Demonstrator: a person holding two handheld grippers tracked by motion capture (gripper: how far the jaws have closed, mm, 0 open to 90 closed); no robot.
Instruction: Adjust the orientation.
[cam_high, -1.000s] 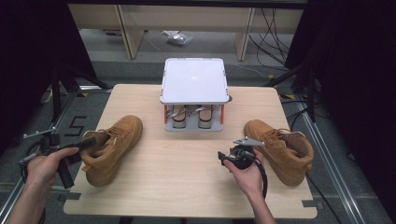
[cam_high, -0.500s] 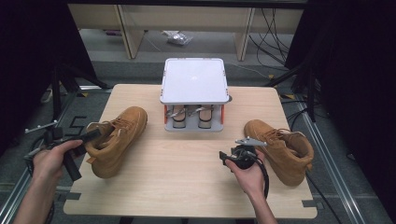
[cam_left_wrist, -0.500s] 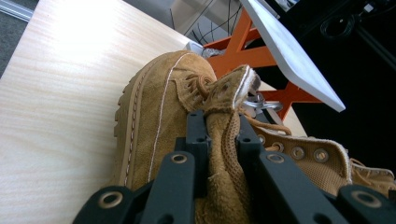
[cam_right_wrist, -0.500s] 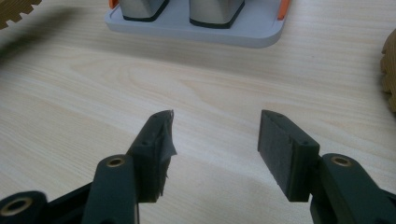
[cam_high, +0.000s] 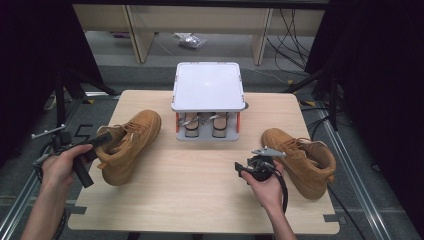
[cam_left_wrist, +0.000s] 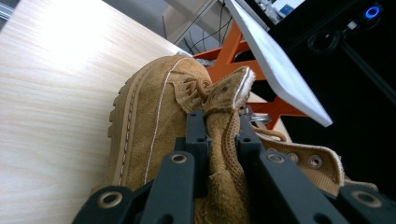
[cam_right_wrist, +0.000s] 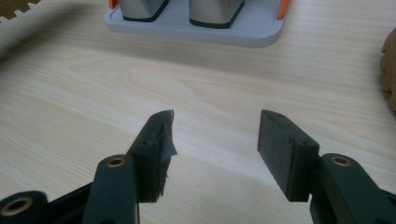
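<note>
The left black two-jaw claw has matte plastic link arms joined by brass-ringed rivets and small screw holes in its pads. The right black claw has flat rectangular pads, one frayed at its tip. A black cable loops from it, and both forearms are bare.

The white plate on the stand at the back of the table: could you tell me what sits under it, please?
Under the white plate, two metal, shoe-form-like pieces stand side by side on a grey base, between orange side posts. The plate covers their upper parts, so how they attach cannot be seen.
</note>
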